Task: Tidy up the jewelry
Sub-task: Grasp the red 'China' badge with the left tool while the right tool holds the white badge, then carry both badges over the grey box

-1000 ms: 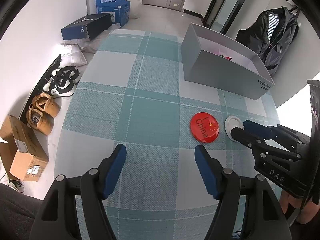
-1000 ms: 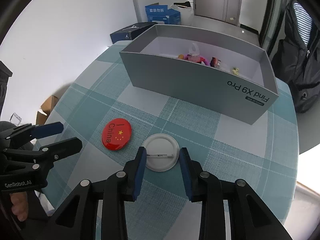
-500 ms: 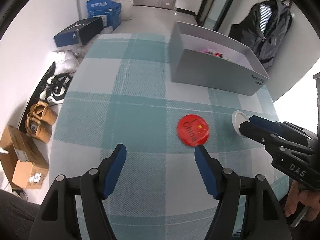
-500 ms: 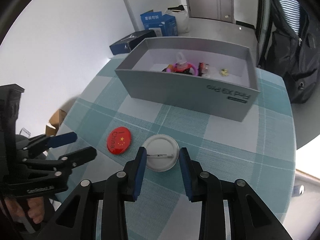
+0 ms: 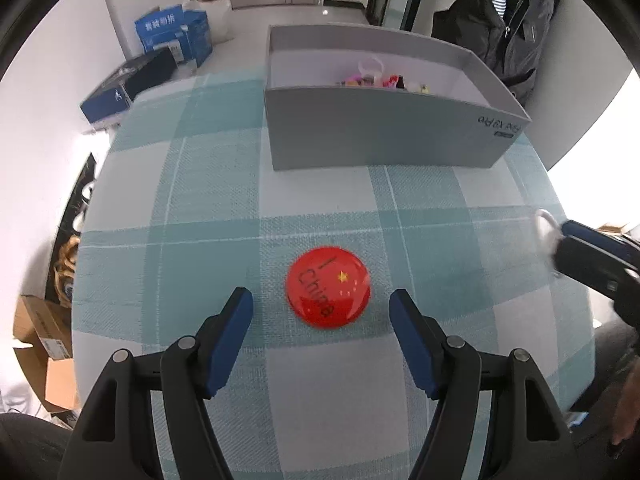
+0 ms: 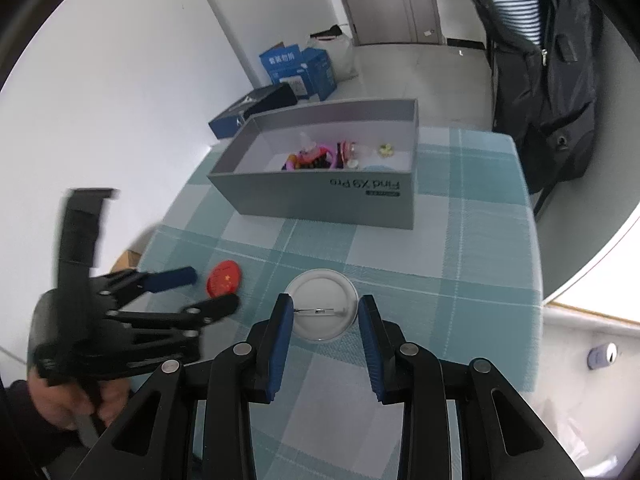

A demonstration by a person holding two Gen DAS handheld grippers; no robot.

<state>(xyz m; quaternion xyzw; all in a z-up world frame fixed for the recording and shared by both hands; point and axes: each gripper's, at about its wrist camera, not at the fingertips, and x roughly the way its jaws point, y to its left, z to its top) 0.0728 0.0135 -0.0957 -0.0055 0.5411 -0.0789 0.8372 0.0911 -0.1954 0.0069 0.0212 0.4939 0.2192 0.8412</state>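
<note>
Red badge: a glossy red pin badge (image 5: pixel 328 287) printed "I China" with yellow stars lies flat on the checked cloth, between and just ahead of the left tongs' blue tips.
Left tongs: the left gripper (image 5: pixel 321 306) is spread wide with nothing between its pads; the badge sits in the gap, touching neither pad.
White badge: a white pin badge (image 6: pixel 322 304) is turned pin side up, its metal clasp showing, between the right tongs' tips.
Right tongs: the right gripper (image 6: pixel 325 311) is clenched on the white badge, both blue pads against its rim.
Grey box: an open grey box (image 5: pixel 384 128) stands further along the cloth, well apart from both badges, with small colourful trinkets (image 6: pixel 316 156) lying inside.
Cloth: a teal-and-white checked tablecloth (image 5: pixel 208 184) covers the table.
</note>
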